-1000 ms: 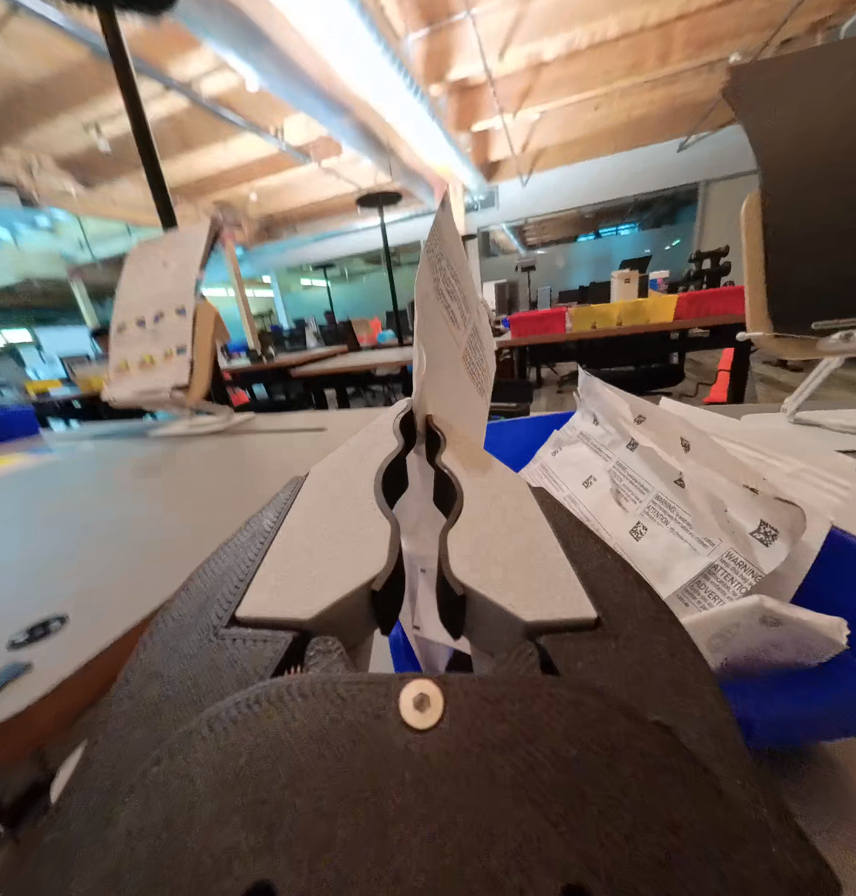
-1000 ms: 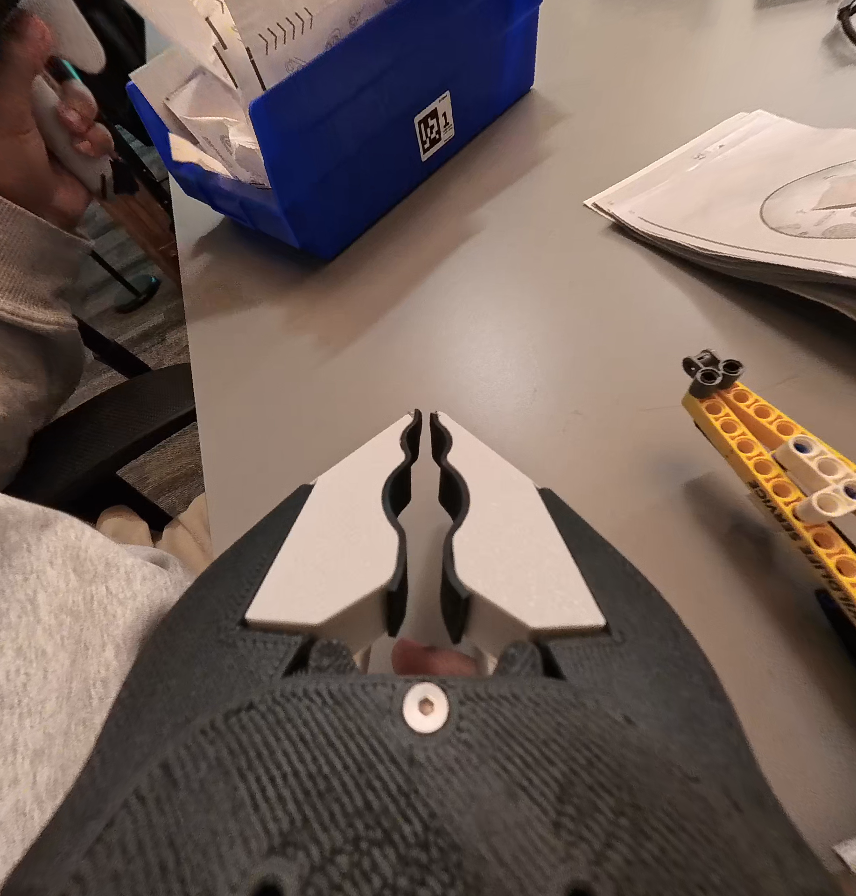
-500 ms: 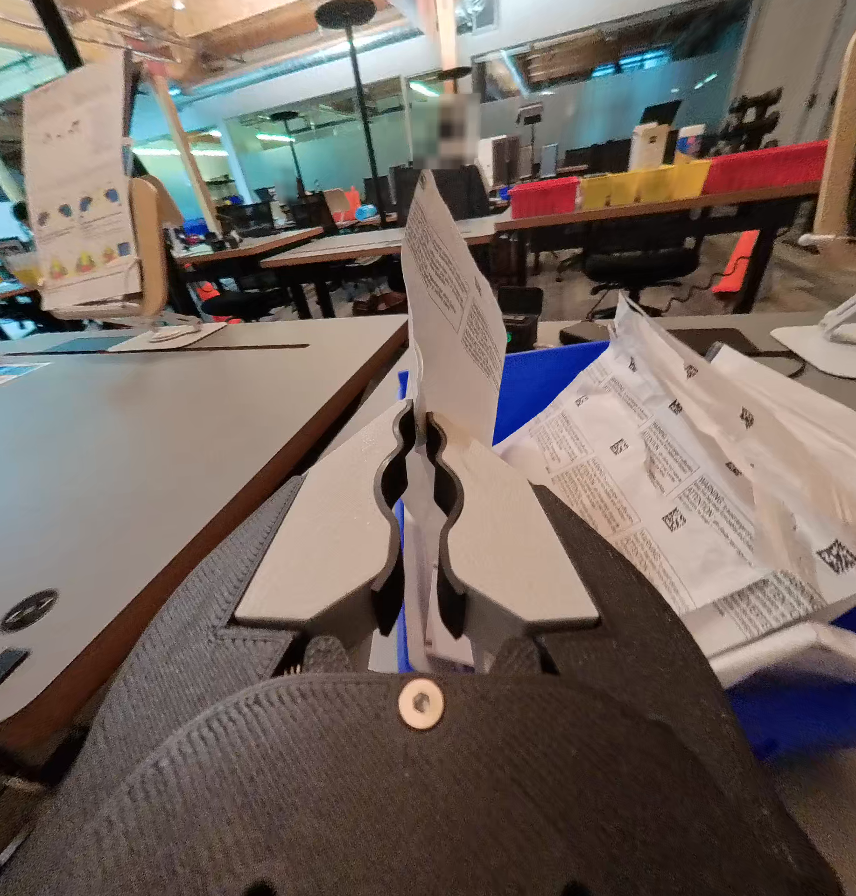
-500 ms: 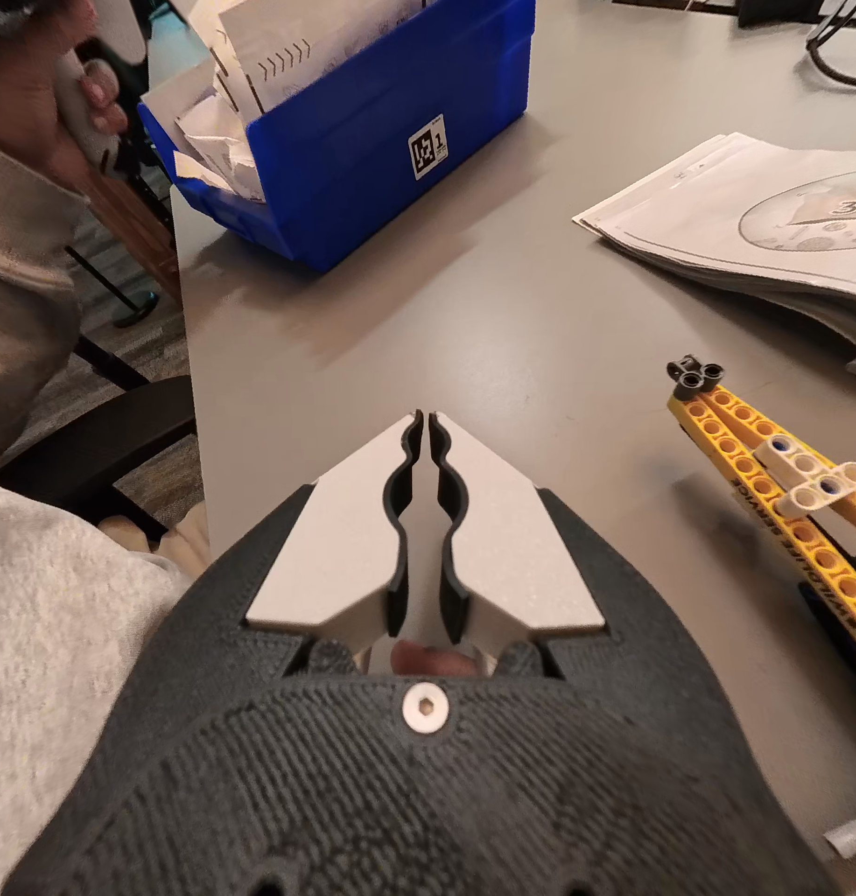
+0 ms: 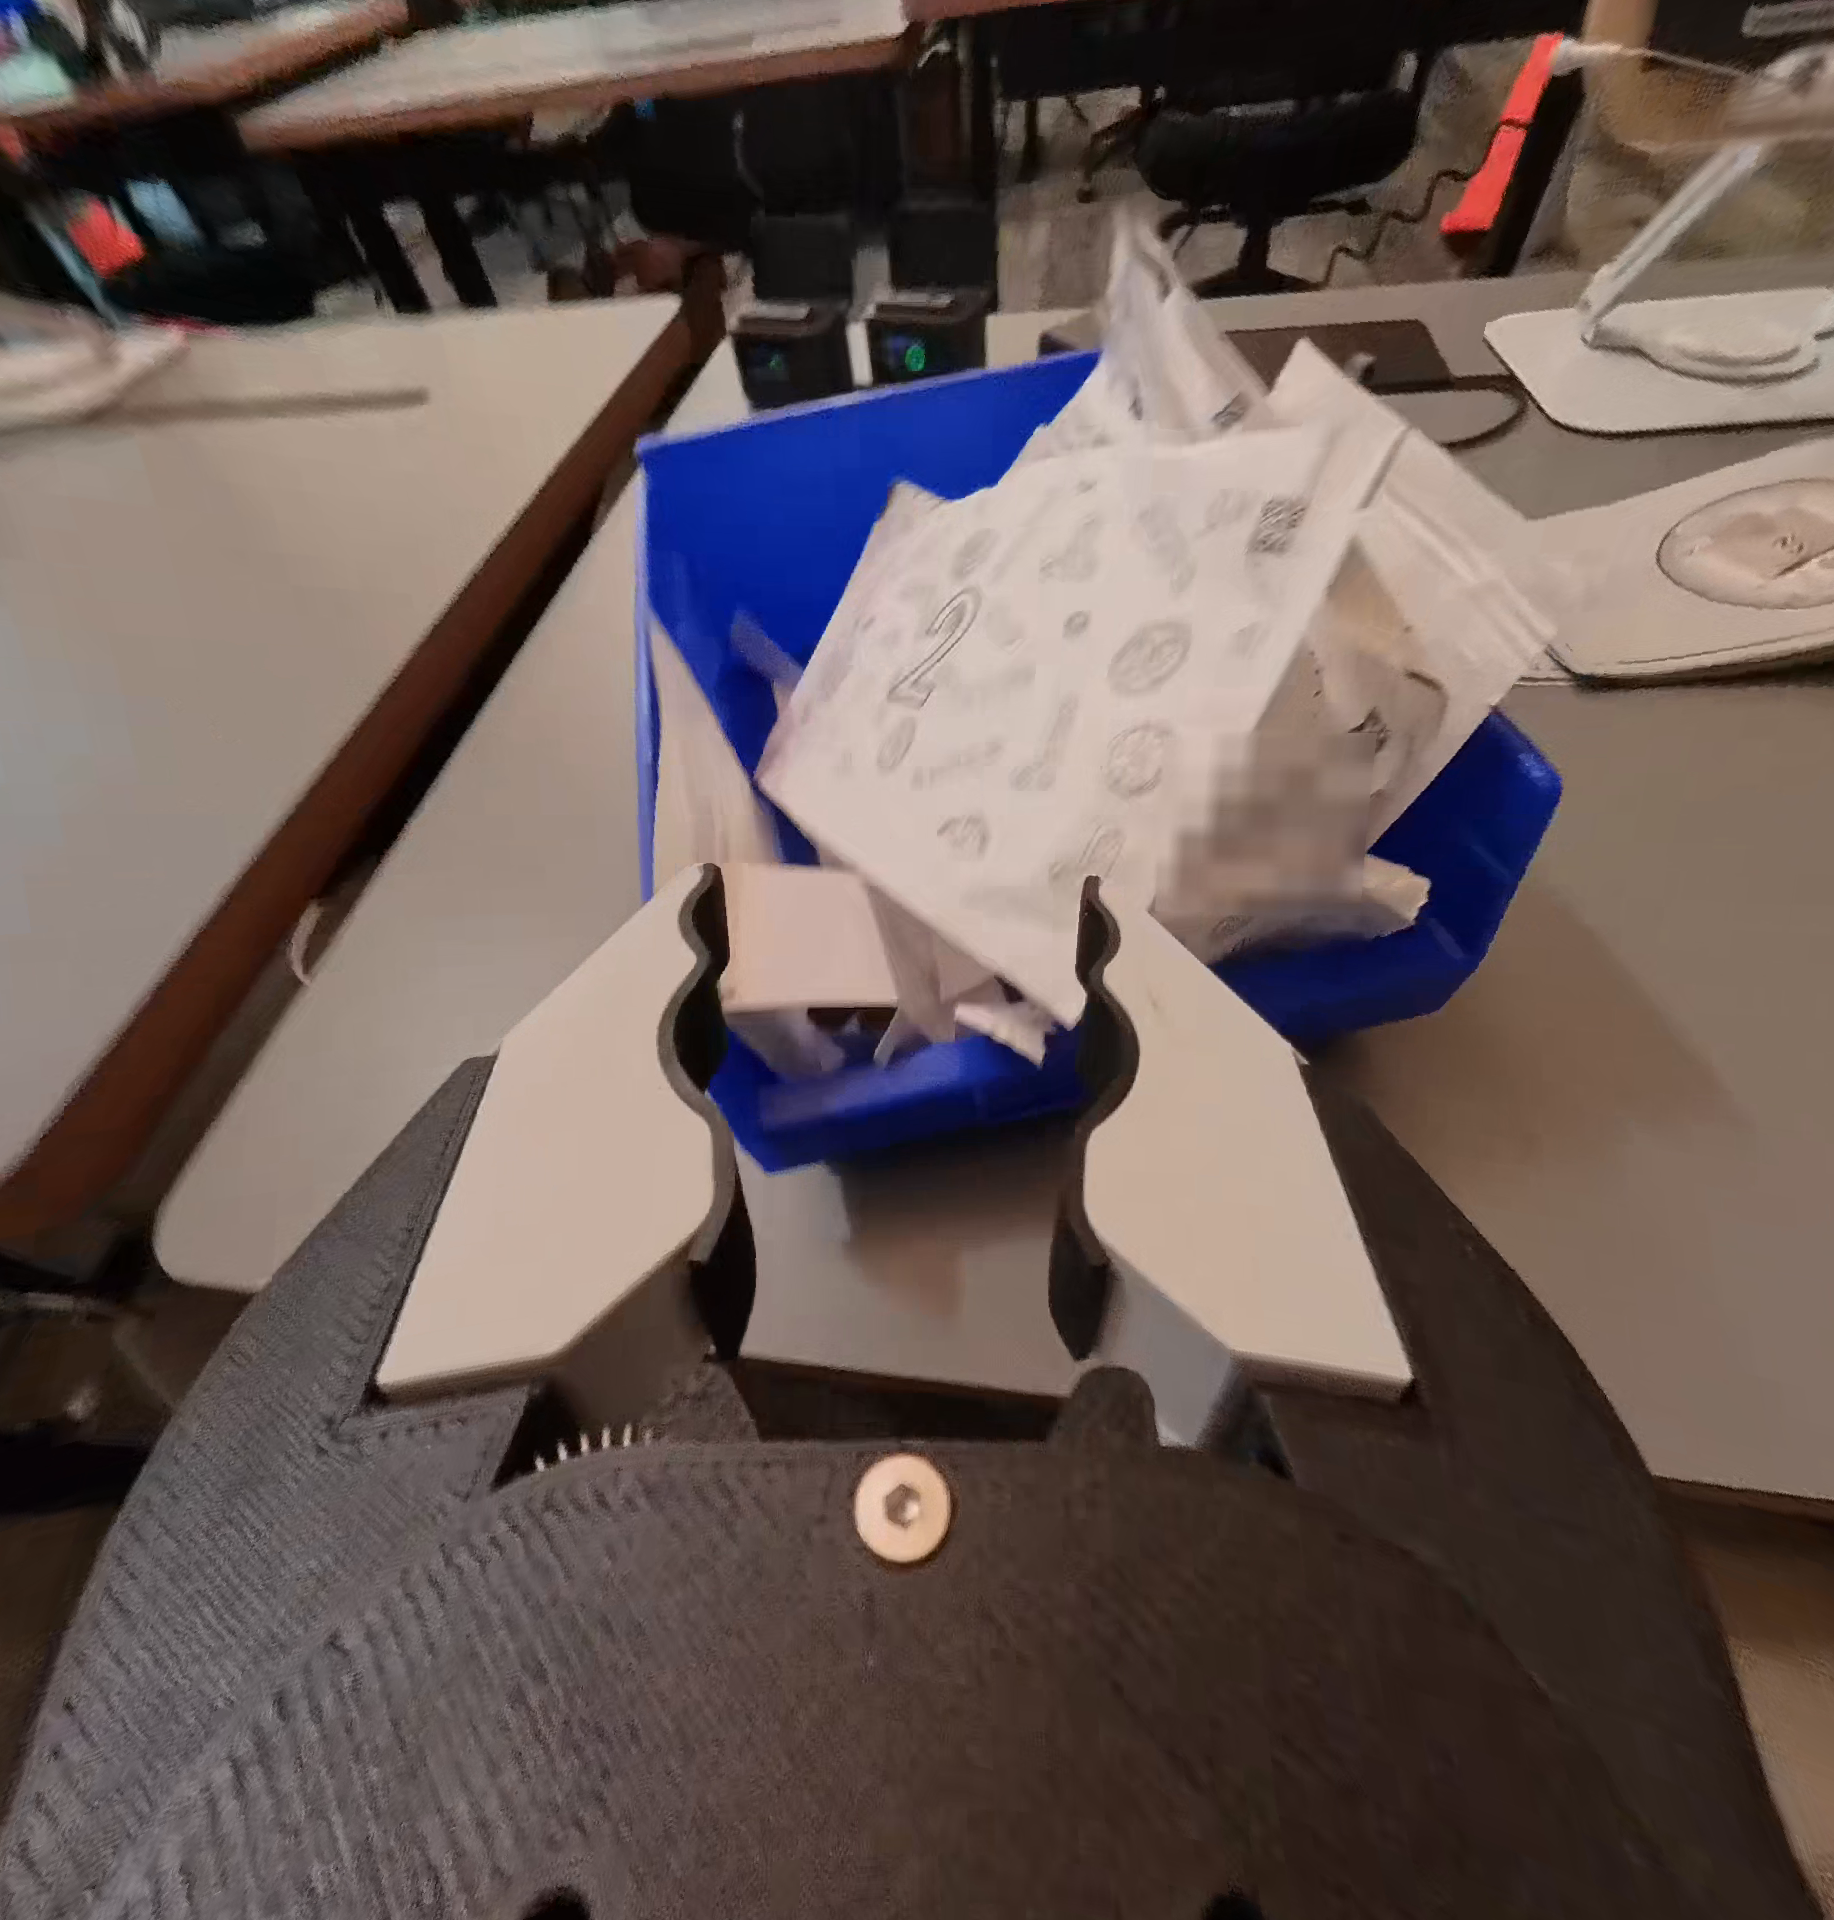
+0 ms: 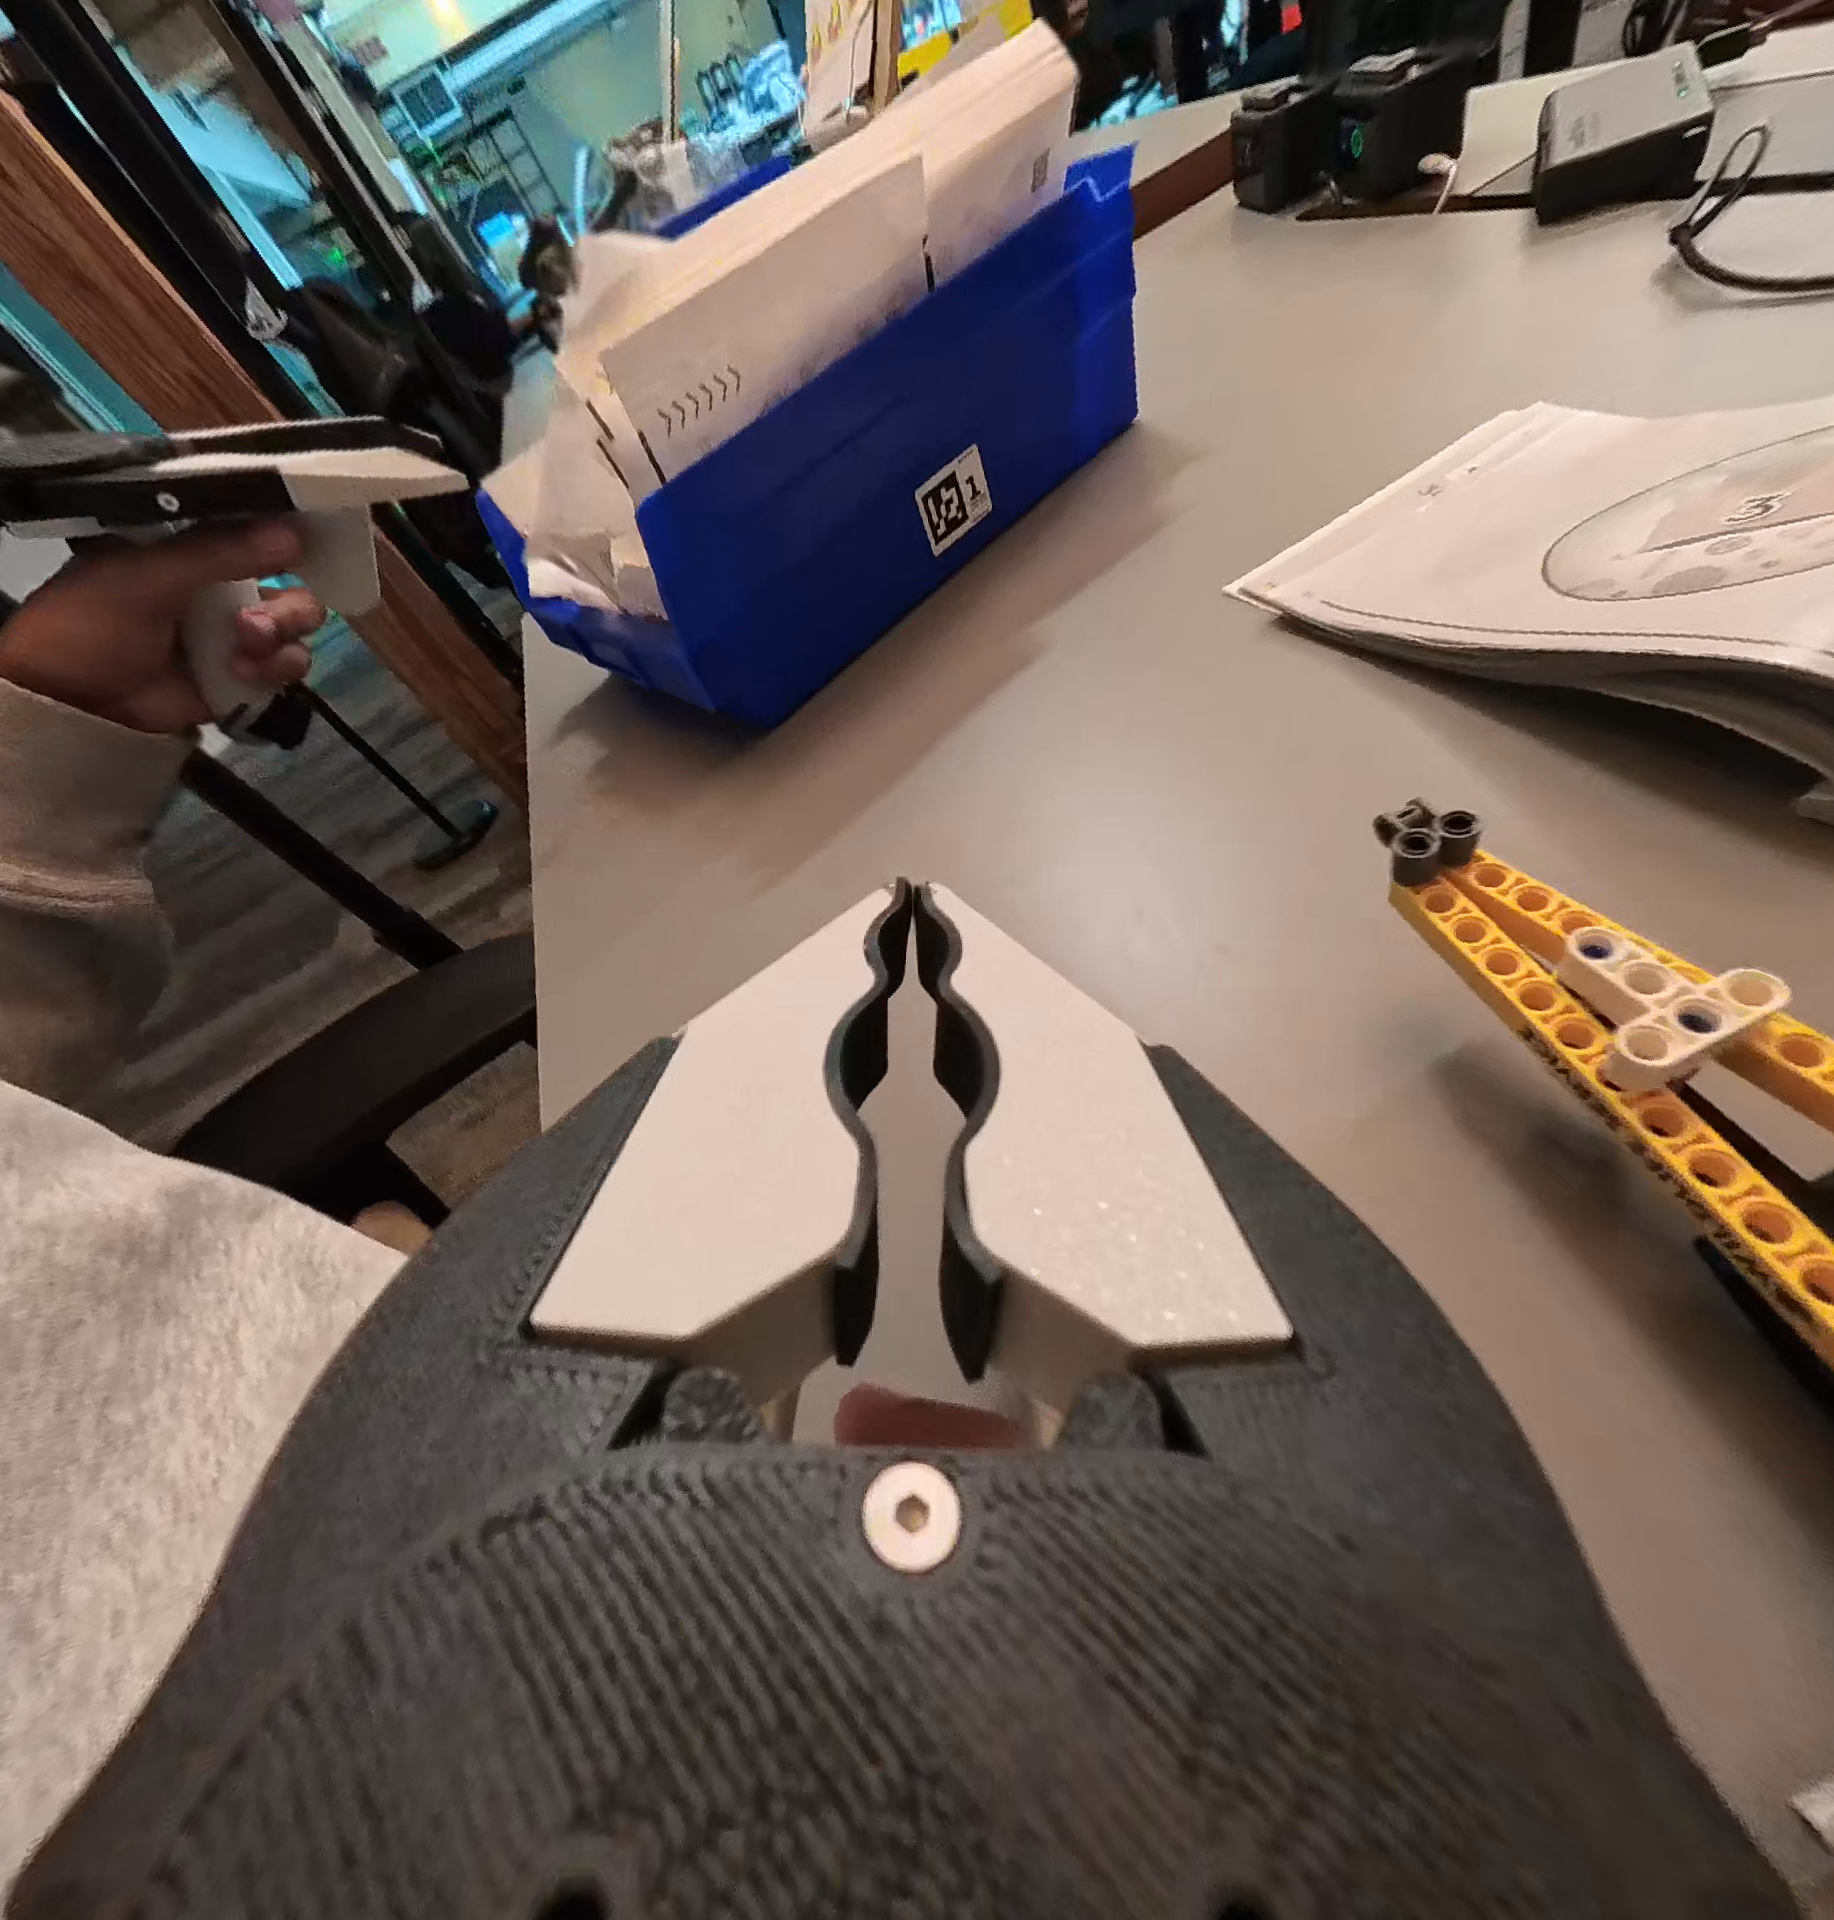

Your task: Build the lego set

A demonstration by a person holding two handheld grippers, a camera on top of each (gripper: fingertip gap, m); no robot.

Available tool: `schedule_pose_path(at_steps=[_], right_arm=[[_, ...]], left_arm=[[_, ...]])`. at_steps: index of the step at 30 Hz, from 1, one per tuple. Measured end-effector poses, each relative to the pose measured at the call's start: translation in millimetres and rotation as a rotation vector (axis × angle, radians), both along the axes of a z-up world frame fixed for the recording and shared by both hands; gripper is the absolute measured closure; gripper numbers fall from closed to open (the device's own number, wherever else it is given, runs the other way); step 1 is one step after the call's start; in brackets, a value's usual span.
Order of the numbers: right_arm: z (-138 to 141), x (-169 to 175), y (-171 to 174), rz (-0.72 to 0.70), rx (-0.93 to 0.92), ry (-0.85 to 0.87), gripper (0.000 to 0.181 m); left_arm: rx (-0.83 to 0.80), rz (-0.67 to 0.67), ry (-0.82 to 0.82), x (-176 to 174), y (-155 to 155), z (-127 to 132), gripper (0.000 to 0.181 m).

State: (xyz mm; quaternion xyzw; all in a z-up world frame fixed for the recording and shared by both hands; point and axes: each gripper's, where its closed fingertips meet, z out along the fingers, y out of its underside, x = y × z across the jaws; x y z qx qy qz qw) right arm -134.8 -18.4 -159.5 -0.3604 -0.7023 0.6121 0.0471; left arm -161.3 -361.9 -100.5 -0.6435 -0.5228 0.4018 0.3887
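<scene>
Grey table point(image 6: 1152, 727): one blue bin point(image 6: 851, 499), two yellow beams point(image 6: 1619, 1091); left claw point(image 5: 897, 914) gapes empty, right claw point(image 6: 913, 894) closed, empty.

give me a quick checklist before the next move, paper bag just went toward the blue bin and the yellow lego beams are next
1. Left gripper empty: ok, jaws wide apart, nothing between them.
2. Paper scrap inside the blue bin: cannot tell, the view is blurred; white paper bags pile above its rim.
3. Right gripper ready to grasp: not ok, its tips are shut and must open first.
4. Yellow beam assembly reachable: ok, it lies flat on the grey table, to the right of the right gripper.
5. Instruction booklet in view: ok, beyond the beams.
</scene>
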Motion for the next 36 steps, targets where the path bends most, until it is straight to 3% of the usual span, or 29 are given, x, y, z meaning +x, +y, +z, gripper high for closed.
schedule_pose_path(at_steps=[3, 6, 10, 12, 14, 17, 19, 22, 24, 27, 30, 33, 36], right_arm=[[5.5, -2.2, 6.1, -0.017, -0.06, -0.007, 0.181], [12.1, -5.3, 14.9, -0.05, -0.125, -0.005, 0.18], [13.9, 0.0, 12.2, -0.051, -0.095, 0.039, 0.181], [10.4, 4.6, 4.5, -0.029, -0.027, 0.071, 0.181], [5.3, 7.4, -1.9, -0.016, 0.042, 0.095, 0.181], [-1.5, 10.6, -9.0, 0.003, 0.121, 0.118, 0.181], [-4.5, 12.5, -12.4, 0.012, 0.161, 0.136, 0.181], [-6.9, 15.3, -16.1, 0.025, 0.198, 0.159, 0.181], [-8.6, 16.3, -17.9, 0.038, 0.207, 0.155, 0.181], [-9.2, 16.2, -18.0, 0.05, 0.191, 0.131, 0.18], [-5.0, 15.2, -15.0, 0.041, 0.155, 0.126, 0.179], [-2.0, 13.3, -11.9, 0.031, 0.12, 0.113, 0.179], [-1.5, 11.4, -10.1, 0.029, 0.095, 0.088, 0.179]], left_arm=[[-0.137, -0.087, 0.002, -14.6, 30.1, 8.4, 0.115], [-0.237, -0.175, -0.083, -26.3, 59.1, -5.1, 0.112], [-0.206, -0.172, -0.142, -42.1, 58.2, -11.6, 0.125], [-0.148, -0.185, -0.124, -47.5, 55.7, -7.7, 0.145], [-0.101, -0.147, -0.044, -53.0, 45.2, 7.3, 0.181], [-0.011, 0.064, 0.084, -57.2, -6.8, 27.3, 0.181], [0.194, 0.172, 0.181, -49.0, -39.0, 33.5, 0.181], [0.537, 0.246, 0.319, -30.8, -66.0, 26.6, 0.181], [0.657, 0.264, 0.309, -23.6, -66.9, 8.0, 0.181], [0.581, 0.19, 0.2, -22.7, -42.7, -15.9, 0.181], [0.378, 0.157, 0.184, -23.7, -32.3, -12.5, 0.175], [0.252, 0.116, 0.081, -31.4, -21.9, -18.5, 0.148], [0.272, 0.113, 0.021, -37.2, -23.7, -24.8, 0.135]])
